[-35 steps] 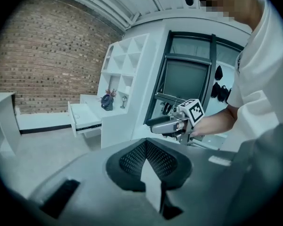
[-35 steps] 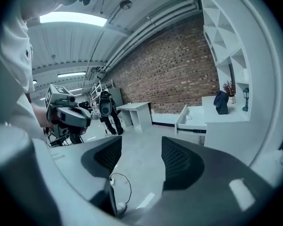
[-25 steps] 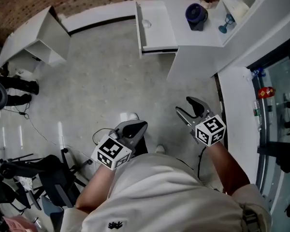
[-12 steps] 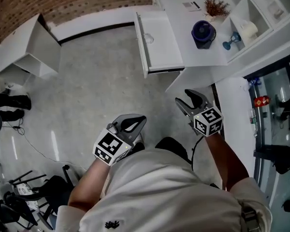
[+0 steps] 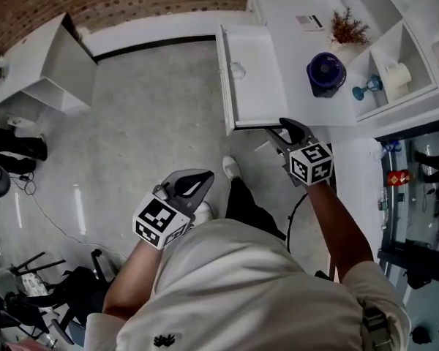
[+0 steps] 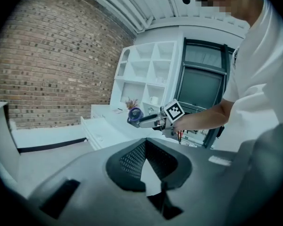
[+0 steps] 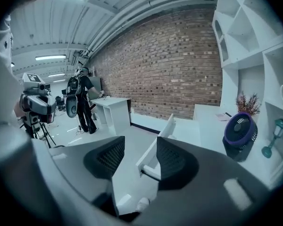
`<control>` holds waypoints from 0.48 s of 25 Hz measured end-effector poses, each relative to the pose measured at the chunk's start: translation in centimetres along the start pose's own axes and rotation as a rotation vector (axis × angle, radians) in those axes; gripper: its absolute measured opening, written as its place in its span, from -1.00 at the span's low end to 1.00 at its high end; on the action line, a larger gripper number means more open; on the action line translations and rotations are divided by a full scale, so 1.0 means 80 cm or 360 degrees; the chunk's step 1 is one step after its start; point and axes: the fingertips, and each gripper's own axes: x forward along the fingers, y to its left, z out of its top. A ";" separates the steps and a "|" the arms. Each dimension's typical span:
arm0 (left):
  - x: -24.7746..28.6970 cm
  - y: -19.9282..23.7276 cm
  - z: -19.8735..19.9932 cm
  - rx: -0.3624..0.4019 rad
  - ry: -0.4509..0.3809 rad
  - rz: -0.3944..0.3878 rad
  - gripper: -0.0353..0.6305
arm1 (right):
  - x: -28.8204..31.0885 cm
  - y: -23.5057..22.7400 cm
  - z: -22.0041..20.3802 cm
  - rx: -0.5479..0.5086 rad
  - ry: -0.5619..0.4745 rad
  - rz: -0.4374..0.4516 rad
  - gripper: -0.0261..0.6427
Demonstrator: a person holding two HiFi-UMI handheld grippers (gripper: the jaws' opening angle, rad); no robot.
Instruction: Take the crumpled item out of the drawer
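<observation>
The white drawer stands pulled out from the white counter, and a small white crumpled item lies inside it toward the far end. My right gripper hovers at the drawer's near corner; its jaws are apart and closing, with nothing between them. Through that gap in the right gripper view I see the drawer's side wall. My left gripper hangs lower left over the floor, away from the drawer, its jaws together and empty.
A purple fan, a dried plant and a paper lie on the counter, with open shelves behind. A white desk stands at far left. A person with a backpack and a camera rig stand across the room.
I have come closer to the drawer. The right gripper has moved up to the drawer's near corner and its jaws have narrowed a little. The left gripper stays low and shut.
</observation>
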 end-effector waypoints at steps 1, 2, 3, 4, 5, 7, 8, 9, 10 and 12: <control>0.006 0.014 0.006 -0.0014 -0.0001 0.0029 -0.88 | 0.018 -0.014 0.004 -0.0003 0.0010 0.0013 -0.24; 0.013 0.028 0.012 -0.0028 0.0000 0.0059 -0.88 | 0.036 -0.027 0.008 -0.0003 0.0023 0.0029 -0.24; 0.020 0.040 0.019 -0.0041 0.0003 0.0089 -0.88 | 0.054 -0.040 0.010 -0.0002 0.0038 0.0048 -0.24; 0.028 0.053 0.026 -0.0052 0.0006 0.0120 -0.88 | 0.073 -0.053 0.012 -0.0001 0.0053 0.0067 -0.24; 0.036 0.067 0.034 -0.0063 0.0006 0.0149 -0.88 | 0.092 -0.067 0.014 -0.0002 0.0070 0.0086 -0.24; 0.056 0.092 0.053 -0.0079 0.0003 0.0199 -0.88 | 0.130 -0.097 0.018 -0.0015 0.0105 0.0120 -0.24; 0.067 0.105 0.061 -0.0087 0.0003 0.0221 -0.88 | 0.149 -0.112 0.020 -0.0025 0.0123 0.0133 -0.24; 0.077 0.116 0.068 -0.0098 0.0004 0.0242 -0.88 | 0.168 -0.126 0.021 -0.0033 0.0143 0.0145 -0.24; 0.087 0.126 0.074 -0.0110 0.0006 0.0262 -0.88 | 0.187 -0.138 0.019 -0.0037 0.0166 0.0157 -0.24; 0.106 0.144 0.084 -0.0132 0.0012 0.0300 -0.88 | 0.224 -0.159 0.010 -0.0031 0.0217 0.0184 -0.23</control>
